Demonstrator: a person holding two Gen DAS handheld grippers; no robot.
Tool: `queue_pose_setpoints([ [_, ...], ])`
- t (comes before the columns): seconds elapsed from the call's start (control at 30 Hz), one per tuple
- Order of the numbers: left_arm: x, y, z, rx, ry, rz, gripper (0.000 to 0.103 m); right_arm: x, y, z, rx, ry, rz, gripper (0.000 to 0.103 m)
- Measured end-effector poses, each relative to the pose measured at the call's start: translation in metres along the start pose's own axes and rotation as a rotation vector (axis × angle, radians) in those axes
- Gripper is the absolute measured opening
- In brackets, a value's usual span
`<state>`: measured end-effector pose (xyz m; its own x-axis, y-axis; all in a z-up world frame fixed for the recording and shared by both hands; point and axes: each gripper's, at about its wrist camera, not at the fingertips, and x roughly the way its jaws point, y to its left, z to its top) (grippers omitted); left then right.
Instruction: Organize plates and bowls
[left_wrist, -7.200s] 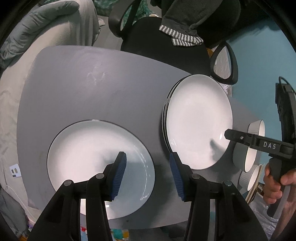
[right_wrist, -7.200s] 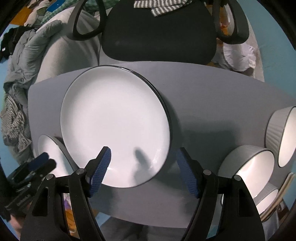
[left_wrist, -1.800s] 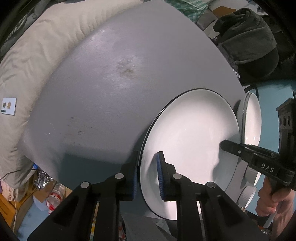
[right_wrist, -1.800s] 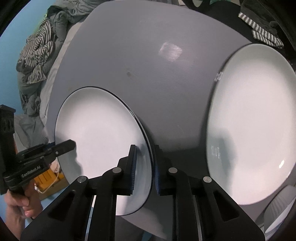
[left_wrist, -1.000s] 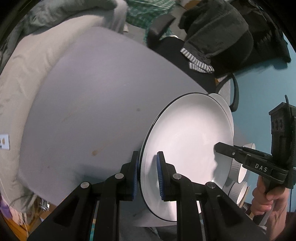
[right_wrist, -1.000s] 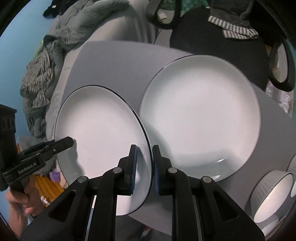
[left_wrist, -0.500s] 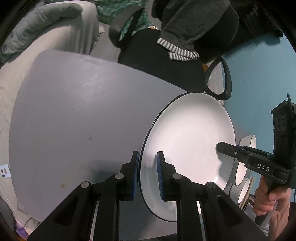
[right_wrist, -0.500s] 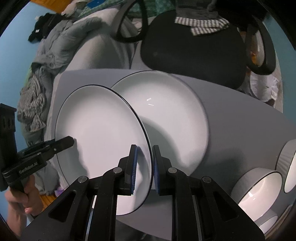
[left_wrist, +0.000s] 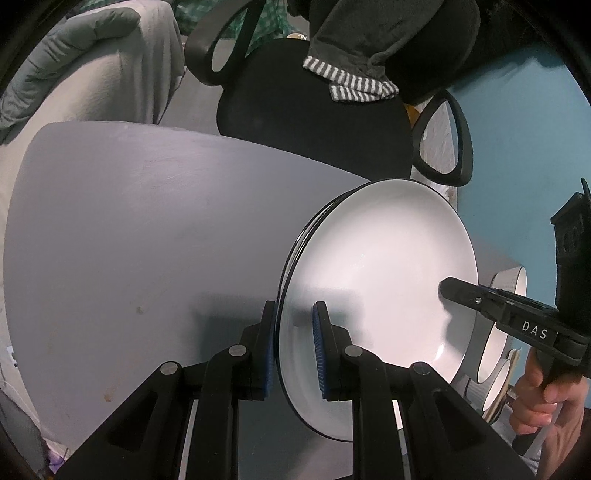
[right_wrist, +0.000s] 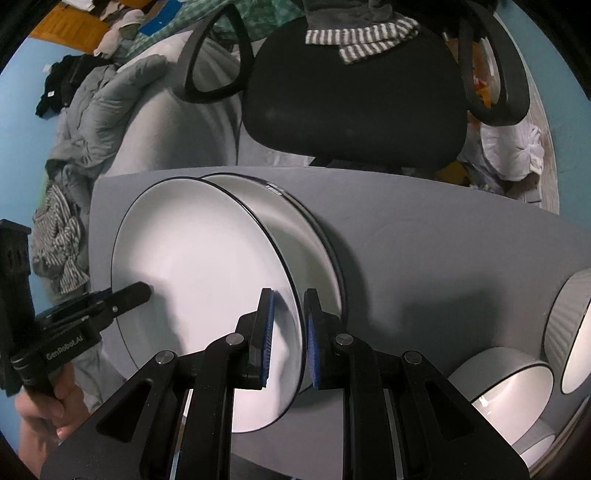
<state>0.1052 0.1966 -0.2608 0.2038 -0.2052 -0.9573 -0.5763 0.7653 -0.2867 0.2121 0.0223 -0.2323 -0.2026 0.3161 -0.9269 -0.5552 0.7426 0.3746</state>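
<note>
Between both grippers' jaws: plate (left_wrist: 376, 266) rim, clamped, over plate stack (right_wrist: 317, 236).

Right gripper (right_wrist: 287, 334) clamps a white plate (right_wrist: 199, 280) rim, tilted over the stacked plates (right_wrist: 306, 243) on the grey table (right_wrist: 424, 258)

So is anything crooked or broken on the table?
Nothing looks broken. The top plate sits tilted over the plate stack, because the left gripper and right gripper each grip its rim. The gray table has faint stains.
</note>
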Motion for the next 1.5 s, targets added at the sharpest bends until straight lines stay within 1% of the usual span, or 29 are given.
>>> queue_pose_setpoints([
  [0.2, 0.005, -0.002, 0.004, -0.023, -0.003, 0.008, 0.017, 0.003, -0.003, 0.002, 0.002, 0.009, 0.001, 0.016],
  [0.4, 0.007, -0.007, 0.005, -0.018, -0.012, 0.047, 0.018, 0.007, -0.002, 0.003, -0.003, 0.024, -0.011, 0.016],
  [0.47, 0.011, -0.008, 0.005, -0.026, 0.002, 0.039, 0.026, 0.008, -0.004, 0.004, 0.011, 0.032, -0.016, 0.018],
  [0.53, 0.012, -0.009, 0.004, -0.031, 0.000, 0.033, 0.029, 0.010, -0.006, 0.004, 0.038, 0.044, 0.003, 0.020],
  [0.6, 0.012, -0.012, 0.004, -0.023, -0.004, 0.045, 0.030, 0.009, -0.007, 0.005, 0.054, 0.048, 0.015, 0.024],
  [0.67, 0.013, -0.013, 0.003, -0.017, 0.001, 0.042, 0.036, 0.008, -0.006, 0.006, 0.057, 0.056, 0.017, 0.027],
  [0.77, 0.013, -0.015, 0.002, -0.019, 0.004, 0.042, 0.041, 0.008, -0.002, 0.005, 0.049, 0.065, 0.006, 0.033],
  [0.8, 0.013, -0.014, 0.002, -0.024, 0.007, 0.041, 0.043, 0.007, -0.002, 0.004, 0.057, 0.071, 0.017, 0.038],
  [0.83, 0.012, -0.014, 0.002, -0.030, 0.007, 0.037, 0.048, 0.007, -0.003, 0.004, 0.064, 0.074, 0.026, 0.040],
  [0.87, 0.011, -0.012, 0.001, -0.038, 0.003, 0.032, 0.049, 0.006, -0.004, 0.004, 0.072, 0.079, 0.033, 0.040],
  [0.97, 0.006, -0.009, 0.000, -0.052, -0.009, 0.029, 0.049, 0.004, -0.003, 0.003, 0.078, 0.087, 0.027, 0.042],
  [1.1, 0.001, -0.004, -0.002, -0.069, -0.017, 0.021, 0.051, 0.000, 0.000, 0.002, 0.076, 0.087, 0.022, 0.051],
  [1.23, -0.006, 0.000, -0.008, -0.086, -0.030, 0.008, 0.052, -0.003, 0.000, 0.002, 0.082, 0.081, 0.024, 0.052],
  [1.3, -0.008, 0.000, -0.011, -0.093, -0.036, 0.003, 0.052, -0.004, 0.002, 0.001, 0.079, 0.076, -0.001, 0.059],
  [1.37, -0.012, 0.001, -0.015, -0.091, -0.043, 0.006, 0.052, -0.007, 0.003, 0.001, 0.067, 0.061, -0.048, 0.059],
  [1.43, -0.018, -0.001, -0.019, -0.079, -0.052, 0.016, 0.052, -0.010, 0.003, 0.001, 0.067, 0.054, -0.044, 0.059],
  [1.5, -0.026, -0.005, -0.025, -0.055, -0.070, 0.029, 0.053, -0.015, 0.003, 0.000, 0.065, 0.039, -0.061, 0.059],
])
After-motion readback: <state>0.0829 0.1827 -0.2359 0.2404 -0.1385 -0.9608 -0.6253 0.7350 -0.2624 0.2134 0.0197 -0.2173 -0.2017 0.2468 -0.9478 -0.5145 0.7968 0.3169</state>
